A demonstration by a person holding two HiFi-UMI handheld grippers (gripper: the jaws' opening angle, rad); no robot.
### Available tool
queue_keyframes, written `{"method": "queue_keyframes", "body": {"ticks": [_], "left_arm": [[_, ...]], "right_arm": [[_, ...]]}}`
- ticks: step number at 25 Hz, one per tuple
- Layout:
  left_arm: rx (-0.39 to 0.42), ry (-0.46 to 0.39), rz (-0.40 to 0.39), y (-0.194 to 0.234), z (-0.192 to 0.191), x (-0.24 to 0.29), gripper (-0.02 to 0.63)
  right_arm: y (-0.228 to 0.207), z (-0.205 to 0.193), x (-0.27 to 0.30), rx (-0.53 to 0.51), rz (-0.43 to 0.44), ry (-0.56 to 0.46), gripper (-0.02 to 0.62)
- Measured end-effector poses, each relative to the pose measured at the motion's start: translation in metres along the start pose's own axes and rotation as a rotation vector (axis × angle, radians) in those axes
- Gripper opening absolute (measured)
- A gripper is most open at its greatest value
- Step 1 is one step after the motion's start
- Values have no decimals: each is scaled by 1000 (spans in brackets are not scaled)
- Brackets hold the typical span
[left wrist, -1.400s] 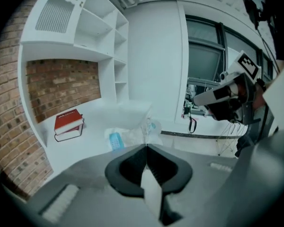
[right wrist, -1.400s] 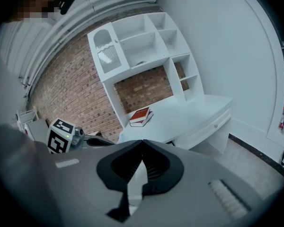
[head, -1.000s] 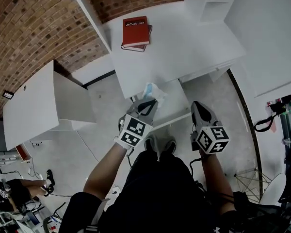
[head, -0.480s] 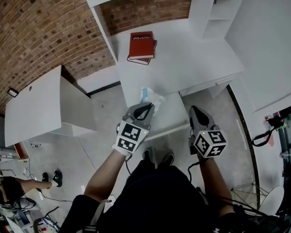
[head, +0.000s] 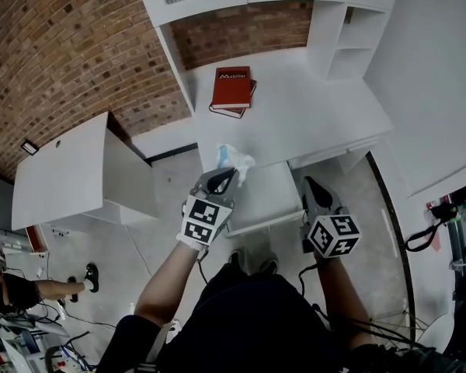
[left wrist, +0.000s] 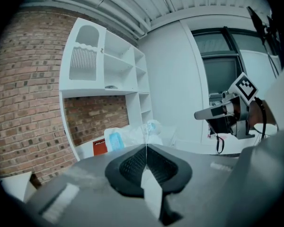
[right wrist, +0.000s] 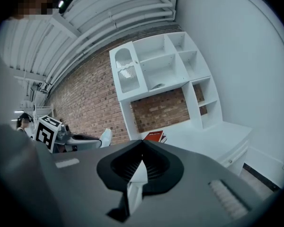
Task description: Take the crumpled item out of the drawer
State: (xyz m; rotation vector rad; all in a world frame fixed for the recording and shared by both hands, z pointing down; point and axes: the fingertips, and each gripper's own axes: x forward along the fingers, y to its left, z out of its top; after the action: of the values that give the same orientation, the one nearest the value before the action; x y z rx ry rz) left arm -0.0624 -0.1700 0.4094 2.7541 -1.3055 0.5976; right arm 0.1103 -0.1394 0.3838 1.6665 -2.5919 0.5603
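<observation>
A crumpled white and blue item (head: 233,159) hangs from the tips of my left gripper (head: 230,174), which is shut on it above the back left of the open white drawer (head: 268,200), by the desk's front edge. In the left gripper view the jaws meet at my left gripper (left wrist: 146,144), and the crumpled item (left wrist: 132,134) bunches just beyond them. My right gripper (head: 307,183) hovers over the drawer's right end, shut and holding nothing. The right gripper view shows my right gripper (right wrist: 142,143) closed, with the left gripper (right wrist: 61,137) and the item (right wrist: 105,137) off to its left.
A red book (head: 233,88) lies on the white desk (head: 311,115) under a white shelf unit (head: 349,33). A separate white cabinet (head: 70,173) stands to the left against the brick wall (head: 62,53). The person's feet (head: 252,263) are just before the drawer.
The head view has swung so the desk and shelves sit lower in the picture. My left gripper keeps its hold on the crumpled item. Both grippers stay over the drawer.
</observation>
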Motion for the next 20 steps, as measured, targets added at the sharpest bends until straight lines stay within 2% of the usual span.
{"method": "queue_keyframes", "body": {"ticks": [4,8,15,20], "left_arm": [[-18,9,50,15,-2,2,5],[-27,19,66,32,-5,12,5],[-20,87,86,83,-44,36,5],[-25,127,62,114,-72,57,5]], "right_arm": [[-9,1,-1,7,1,4,3],[-17,2,3,15,-15,7,3],[-24,-4,15,19,-70,32,3],[-29,-17,18,24,-135,78,3]]}}
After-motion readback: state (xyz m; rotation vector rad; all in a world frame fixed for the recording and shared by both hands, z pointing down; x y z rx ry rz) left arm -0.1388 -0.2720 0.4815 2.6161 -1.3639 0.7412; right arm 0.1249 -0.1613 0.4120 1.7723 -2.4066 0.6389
